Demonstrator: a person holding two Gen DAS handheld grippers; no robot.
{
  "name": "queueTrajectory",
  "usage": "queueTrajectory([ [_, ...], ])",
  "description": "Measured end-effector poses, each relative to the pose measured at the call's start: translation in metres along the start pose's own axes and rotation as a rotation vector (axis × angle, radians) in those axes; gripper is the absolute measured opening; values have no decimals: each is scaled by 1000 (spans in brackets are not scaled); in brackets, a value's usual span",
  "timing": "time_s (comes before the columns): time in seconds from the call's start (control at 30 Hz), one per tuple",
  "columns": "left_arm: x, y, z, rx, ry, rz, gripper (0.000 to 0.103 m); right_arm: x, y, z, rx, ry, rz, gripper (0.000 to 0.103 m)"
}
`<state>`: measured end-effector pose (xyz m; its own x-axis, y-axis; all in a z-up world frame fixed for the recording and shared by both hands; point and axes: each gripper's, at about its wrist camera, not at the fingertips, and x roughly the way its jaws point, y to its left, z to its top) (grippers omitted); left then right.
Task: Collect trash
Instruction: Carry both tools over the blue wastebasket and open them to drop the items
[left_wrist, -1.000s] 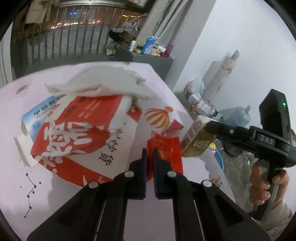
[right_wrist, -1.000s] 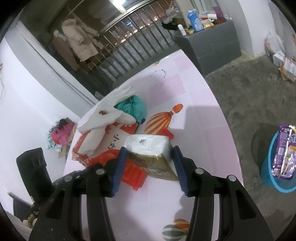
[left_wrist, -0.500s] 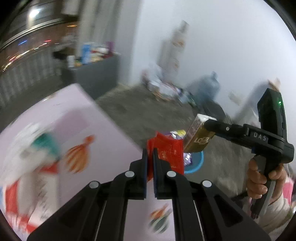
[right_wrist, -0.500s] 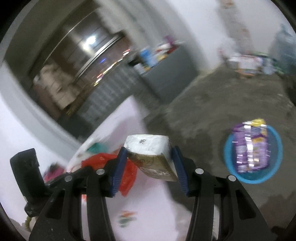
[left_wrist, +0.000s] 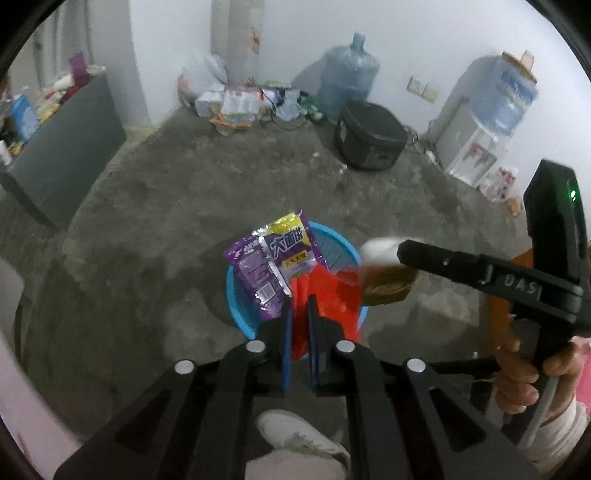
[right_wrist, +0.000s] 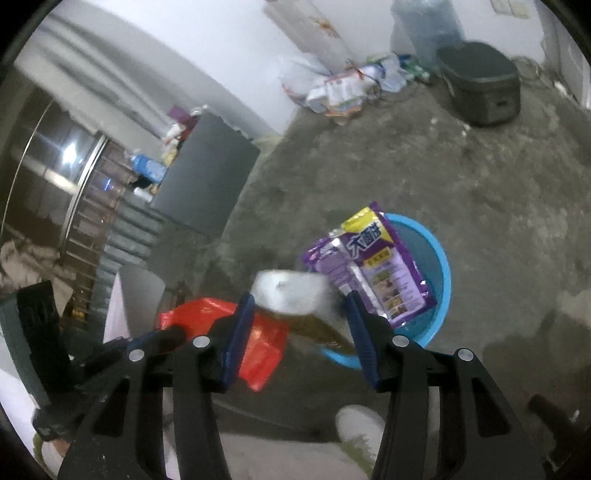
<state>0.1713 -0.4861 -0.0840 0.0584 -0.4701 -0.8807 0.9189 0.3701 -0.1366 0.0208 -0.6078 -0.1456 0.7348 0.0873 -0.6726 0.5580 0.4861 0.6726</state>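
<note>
My left gripper (left_wrist: 300, 299) hangs over a blue basin (left_wrist: 236, 295) on the concrete floor. A red wrapper (left_wrist: 332, 291) sits between its blue pads. The jaws are opening a little, and the wrapper still hangs from them. A purple snack bag (left_wrist: 273, 266) leans inside the basin. My right gripper (right_wrist: 299, 299) is shut on a brown and white carton (right_wrist: 288, 291), blurred, just left of the basin (right_wrist: 441, 266) and the purple bag (right_wrist: 376, 266). In the right wrist view the red wrapper (right_wrist: 258, 350) shows lower left. A person's hand (left_wrist: 517, 373) holds the right gripper's handle.
A black cooker (left_wrist: 369, 136), water jugs (left_wrist: 347, 77), a dispenser (left_wrist: 476, 147) and a heap of bags (left_wrist: 229, 99) line the far wall. A grey cabinet (left_wrist: 62, 162) stands at left. A white shoe (left_wrist: 295, 432) is below the basin, the pink table edge (left_wrist: 22, 406) lower left.
Both grippers swung away from the pink table to above the blue basin on the floor, carrying the red wrapper and the carton. The left pads have parted slightly.
</note>
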Motion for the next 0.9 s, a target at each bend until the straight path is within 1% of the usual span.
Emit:
queueTrajectory([
  [0.03,17,1,5,-2,27,-9,20,10,-5,5,9,9,-19,50],
  [0.07,28,3,6,-10,46,-14,35,22,-9,10,3,23,-34,55],
  [0.1,46,7,9,-37,79,-19,43,30,-13,12,-4,34,-42,58],
  [0.13,52,8,8,-53,87,-12,49,41,-20,15,2,46,-60,61],
  [0.23,70,15,7,-93,99,-3,49,69,-38,13,51,103,-101,62],
  [0.27,72,18,7,-105,105,-6,51,73,-41,12,62,111,-115,62],
  [0.3,71,18,6,-111,103,-11,52,76,-44,11,69,112,-119,62],
  [0.37,63,21,4,-110,83,-10,58,76,-45,8,70,113,-107,62],
  [0.43,52,25,5,-97,58,14,59,73,-45,5,68,114,-111,62],
  [0.57,23,36,8,-108,12,49,62,71,-43,6,73,111,-106,62],
  [0.6,10,40,7,-120,-2,56,62,74,-43,9,69,109,-102,62],
  [0.7,-19,48,5,-138,-34,57,64,77,-29,11,35,95,-90,63],
  [0.8,-55,54,-4,-143,-78,55,67,92,-7,12,-20,95,-103,69],
  [0.9,-88,62,-18,-155,-114,67,69,120,16,9,-79,114,-123,77],
])
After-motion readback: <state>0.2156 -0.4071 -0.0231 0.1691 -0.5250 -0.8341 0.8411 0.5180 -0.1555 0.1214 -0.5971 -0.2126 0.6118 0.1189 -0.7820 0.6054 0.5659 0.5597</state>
